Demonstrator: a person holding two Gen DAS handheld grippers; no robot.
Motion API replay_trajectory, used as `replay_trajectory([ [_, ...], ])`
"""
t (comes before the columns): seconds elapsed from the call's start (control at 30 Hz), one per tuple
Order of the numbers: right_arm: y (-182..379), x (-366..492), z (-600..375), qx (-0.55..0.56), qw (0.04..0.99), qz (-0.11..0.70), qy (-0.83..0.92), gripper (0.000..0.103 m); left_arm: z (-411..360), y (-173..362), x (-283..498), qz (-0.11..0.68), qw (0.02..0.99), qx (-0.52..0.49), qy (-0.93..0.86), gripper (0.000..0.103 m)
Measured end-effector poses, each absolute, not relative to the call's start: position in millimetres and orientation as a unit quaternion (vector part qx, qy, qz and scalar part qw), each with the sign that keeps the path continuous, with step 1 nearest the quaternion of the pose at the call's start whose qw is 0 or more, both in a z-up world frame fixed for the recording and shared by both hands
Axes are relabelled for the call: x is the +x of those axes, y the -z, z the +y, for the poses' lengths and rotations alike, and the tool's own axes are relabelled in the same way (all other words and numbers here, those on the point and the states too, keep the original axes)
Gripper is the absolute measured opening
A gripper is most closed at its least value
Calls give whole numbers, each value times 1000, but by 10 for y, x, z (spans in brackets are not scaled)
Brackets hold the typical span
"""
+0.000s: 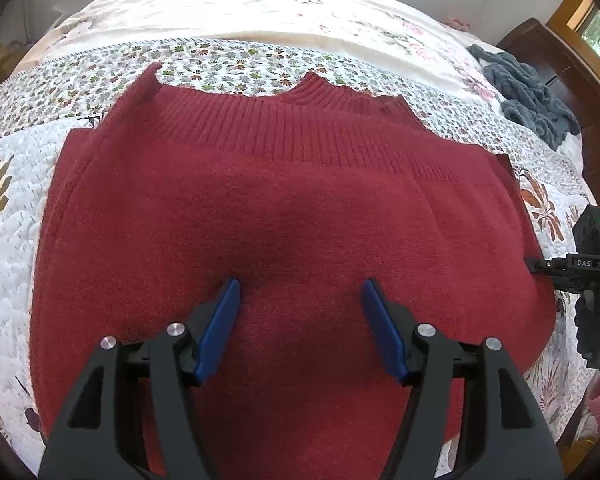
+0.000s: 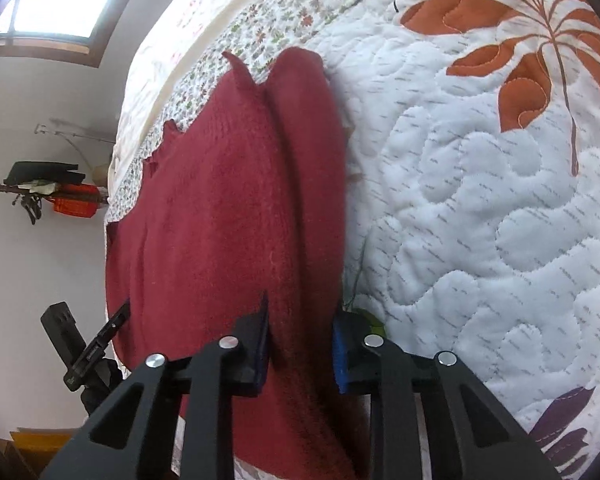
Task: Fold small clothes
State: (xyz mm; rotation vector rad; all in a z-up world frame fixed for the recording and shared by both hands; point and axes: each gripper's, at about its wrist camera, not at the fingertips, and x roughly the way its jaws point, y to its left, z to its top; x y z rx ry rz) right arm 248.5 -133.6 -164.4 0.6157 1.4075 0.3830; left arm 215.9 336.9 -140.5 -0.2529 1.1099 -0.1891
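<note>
L gripper (image 1: 300, 292) is hovering w/ jaws spread wide, blue pads (image 1: 220, 328) apart. R gripper (image 2: 300, 336) is sitting w/ jaws part-open, red sweater (image 2: 236, 216) fold between them.

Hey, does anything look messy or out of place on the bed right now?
The red sweater's ribbed hem is wavy, with a corner curled up at the far left. A blue knit lies crumpled at the quilt's far right edge. Nothing looks damaged.

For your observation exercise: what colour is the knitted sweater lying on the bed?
Dark red; the sweater shows best in the left wrist view.
</note>
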Motion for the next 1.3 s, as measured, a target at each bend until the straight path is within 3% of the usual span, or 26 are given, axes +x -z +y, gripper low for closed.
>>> replay_trajectory([
  [0.4, 1580, 2471, -1296, 274, 706, 635, -150, 21, 3401, 1381, 2138, 522, 838, -132, 92, 64],
  [0.73, 453, 2583, -328, 154, 763, 597, -195, 16, 3713, 998, 1921, 491, 846, -177, 107, 63],
  [0.87, 251, 2586, 336, 84, 769, 593, -226, 16, 3798, 915, 1886, 481, 848, -192, 114, 63],
  [1.3, 917, 2548, 1390, 10, 735, 636, -236, 18, 4027, 935, 1881, 469, 834, -263, 123, 63],
])
